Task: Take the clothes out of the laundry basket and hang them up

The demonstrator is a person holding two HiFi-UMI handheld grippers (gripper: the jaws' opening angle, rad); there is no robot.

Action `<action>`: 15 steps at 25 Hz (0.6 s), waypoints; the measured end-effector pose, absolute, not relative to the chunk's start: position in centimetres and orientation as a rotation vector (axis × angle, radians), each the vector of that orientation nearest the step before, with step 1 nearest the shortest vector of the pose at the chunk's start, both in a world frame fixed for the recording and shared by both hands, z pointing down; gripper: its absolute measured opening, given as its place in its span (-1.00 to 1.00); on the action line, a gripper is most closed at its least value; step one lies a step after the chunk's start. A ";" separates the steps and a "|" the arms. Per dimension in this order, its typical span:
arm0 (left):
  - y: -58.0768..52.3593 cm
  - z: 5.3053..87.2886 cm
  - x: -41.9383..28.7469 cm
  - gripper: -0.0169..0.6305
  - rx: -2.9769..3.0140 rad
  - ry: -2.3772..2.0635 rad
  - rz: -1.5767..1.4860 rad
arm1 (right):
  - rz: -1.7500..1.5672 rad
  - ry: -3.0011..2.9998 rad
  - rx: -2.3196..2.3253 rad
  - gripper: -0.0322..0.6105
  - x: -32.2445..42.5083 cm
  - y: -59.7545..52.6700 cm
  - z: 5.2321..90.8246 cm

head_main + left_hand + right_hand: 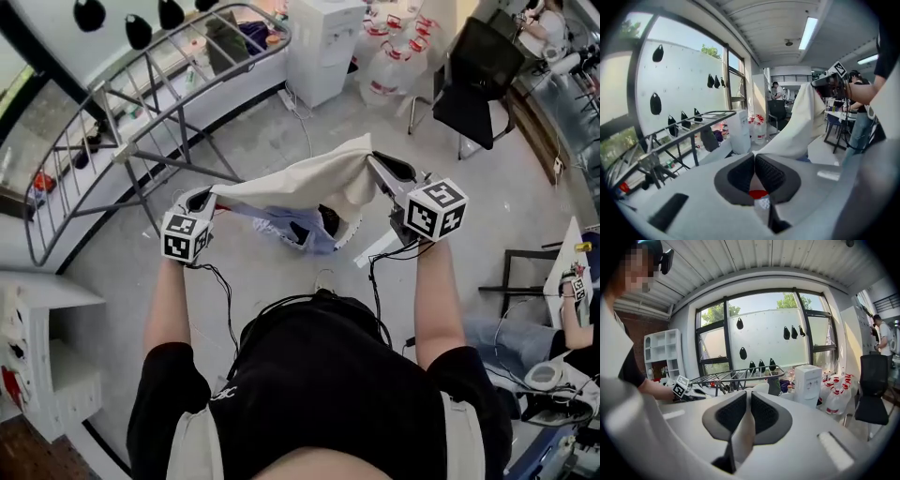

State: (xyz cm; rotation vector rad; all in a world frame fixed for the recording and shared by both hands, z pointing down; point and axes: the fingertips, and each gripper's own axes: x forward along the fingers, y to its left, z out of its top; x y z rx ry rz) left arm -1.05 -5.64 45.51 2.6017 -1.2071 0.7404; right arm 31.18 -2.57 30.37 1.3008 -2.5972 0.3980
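Note:
A cream garment [300, 183] hangs stretched between my two grippers, above the laundry basket [352, 234], which holds bluish clothes [281, 225]. My left gripper [208, 197] is shut on the garment's left corner. My right gripper [375, 169] is shut on its right edge. In the left gripper view the jaws [754, 161] are pressed together and the garment [801, 122] runs off toward the other gripper. In the right gripper view a strip of the cloth [744, 437] sits pinched between the pads [764, 413]. The metal drying rack [141, 103] stands to the upper left.
A white water dispenser [323, 42] and several water bottles [394, 56] stand beyond the basket. A black chair [478, 80] is at the upper right. A white shelf unit [37, 347] is at the left. A seated person's leg [506, 337] is at the right.

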 end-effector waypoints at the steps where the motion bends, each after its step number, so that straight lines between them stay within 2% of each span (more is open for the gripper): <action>1: -5.4 44.2 -2.1 -0.92 2.614 -1.244 0.764 | 0.379 -2.589 1.293 -0.76 30.8 -3.0 30.4; 15: 0.9 23.7 -18.1 -0.92 2.519 -1.936 0.603 | 0.129 -2.740 1.014 -0.75 18.7 -7.5 25.6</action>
